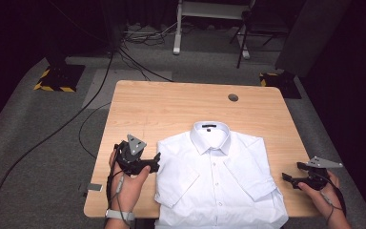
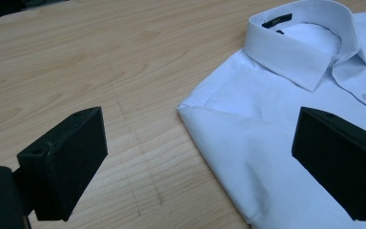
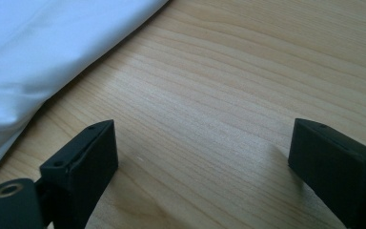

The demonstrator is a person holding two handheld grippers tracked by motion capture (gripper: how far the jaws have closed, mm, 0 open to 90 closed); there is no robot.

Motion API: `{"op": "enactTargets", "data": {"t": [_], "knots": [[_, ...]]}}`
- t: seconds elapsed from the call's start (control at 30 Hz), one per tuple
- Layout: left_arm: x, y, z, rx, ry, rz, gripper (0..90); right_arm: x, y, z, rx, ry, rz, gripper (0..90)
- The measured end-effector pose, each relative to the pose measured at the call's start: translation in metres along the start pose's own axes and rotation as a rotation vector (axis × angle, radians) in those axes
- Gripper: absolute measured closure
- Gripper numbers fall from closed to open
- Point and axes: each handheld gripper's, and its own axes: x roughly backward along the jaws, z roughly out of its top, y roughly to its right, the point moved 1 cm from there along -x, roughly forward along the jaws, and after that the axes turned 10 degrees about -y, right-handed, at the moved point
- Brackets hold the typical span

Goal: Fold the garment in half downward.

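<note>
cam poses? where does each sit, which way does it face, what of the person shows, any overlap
High view: above the person's side, facing forward and down on table; both hands, left gripper, right gripper.
Left gripper view: on that gripper, facing the shirt shoulder and collar; open jaws.
Right gripper view: low over wood, shirt edge at left; open jaws.
Shared: shirt, table.

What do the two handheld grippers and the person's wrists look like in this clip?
Both the left gripper and the right gripper are matte black, each with two blocky rectangular jaws and a grey three-cornered plate on top. A dark cable trails from each. The left wrist wears a pale band. No sleeves show.
</note>
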Motion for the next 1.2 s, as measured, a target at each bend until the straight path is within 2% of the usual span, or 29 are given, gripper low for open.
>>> {"op": "enactTargets", "data": {"t": [0.17, 0.37, 0.47, 0.67, 1.0, 1.03, 1.2], "knots": [[-0.005, -0.001, 0.007, 0.003, -0.003, 0.013, 4.9, 0.0, 0.0, 0.0, 0.0, 0.0, 0.0, 9.2], [-0.009, 0.003, 0.017, -0.02, 0.017, 0.013, 4.2, 0.0, 0.0, 0.0, -0.001, 0.0, 0.0, 9.2], [-0.016, 0.006, 0.021, -0.038, 0.01, 0.024, 4.2, 0.0, 0.0, 0.0, 0.0, 0.0, -0.001, 9.2], [-0.03, 0.007, 0.027, -0.031, 0.005, 0.04, 4.6, 0.0, 0.0, 0.0, 0.0, 0.0, 0.0, 9.2], [-0.05, 0.008, 0.031, -0.052, -0.049, 0.056, 5.5, 0.0, 0.0, 0.0, 0.0, 0.0, -0.001, 9.2], [-0.055, 0.007, 0.031, -0.06, -0.065, 0.061, 5.6, 0.0, 0.0, 0.0, 0.0, 0.0, 0.0, 9.2], [-0.067, 0.004, 0.032, -0.058, -0.091, 0.061, 6.6, 0.0, 0.0, 0.0, 0.0, 0.0, 0.0, 9.2]]}}
